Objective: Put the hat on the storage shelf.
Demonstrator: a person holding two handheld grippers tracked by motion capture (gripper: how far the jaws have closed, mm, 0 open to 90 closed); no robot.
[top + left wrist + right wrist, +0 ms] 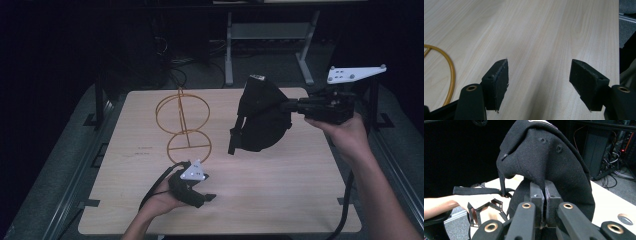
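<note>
The high view looks forward and down on the whole table [280, 200] from above the person's side. The left gripper view skims close over its bare wood [544, 32]. The right gripper view sits right behind a black cap [544, 155], which the high view shares [260, 120]

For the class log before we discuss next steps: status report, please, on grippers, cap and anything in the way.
Right gripper shut on black cap, held above table. Left gripper open, nothing between its jaws. Gold wire stand upright, left of cap, apart.
</note>
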